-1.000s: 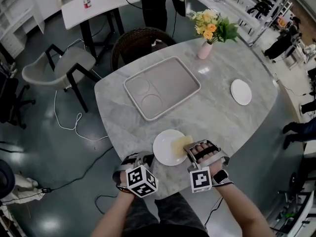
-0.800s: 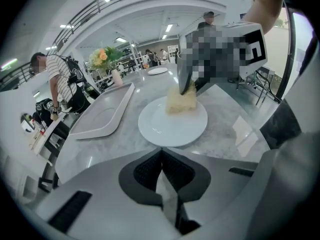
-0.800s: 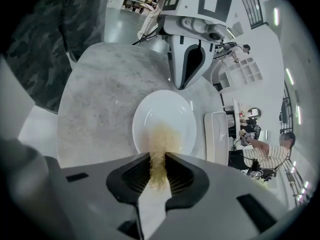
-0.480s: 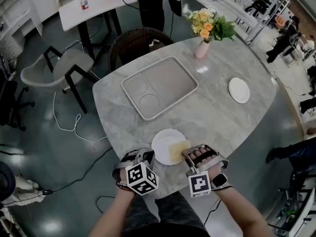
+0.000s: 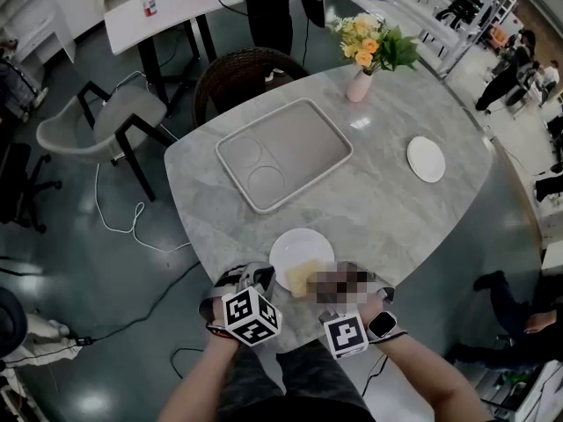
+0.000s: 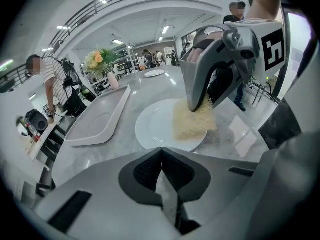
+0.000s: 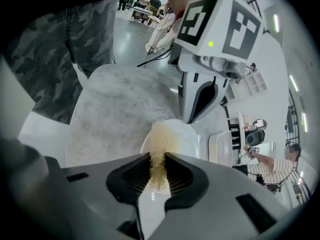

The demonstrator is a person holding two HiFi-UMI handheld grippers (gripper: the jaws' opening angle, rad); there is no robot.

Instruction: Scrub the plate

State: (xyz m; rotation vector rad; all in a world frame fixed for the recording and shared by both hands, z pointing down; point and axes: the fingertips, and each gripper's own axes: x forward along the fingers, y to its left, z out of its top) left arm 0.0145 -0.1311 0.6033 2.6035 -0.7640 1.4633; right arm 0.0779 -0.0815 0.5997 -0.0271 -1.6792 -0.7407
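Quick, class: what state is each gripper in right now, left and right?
Left gripper: closed, empty.
Right gripper: closed on the sponge, which rests on the plate.

Surface: grey marble-look stone, polished, w/ soft glare. Plate: white, glossy, smooth, ceramic-looking. Scrub pad: pale yellow, fibrous, rough, frayed at edges. Tray: beige, matt, plastic-looking. Left tool & right tool: smooth grey plastic shells, semi-matt; black ribbed rubbery-looking pads.
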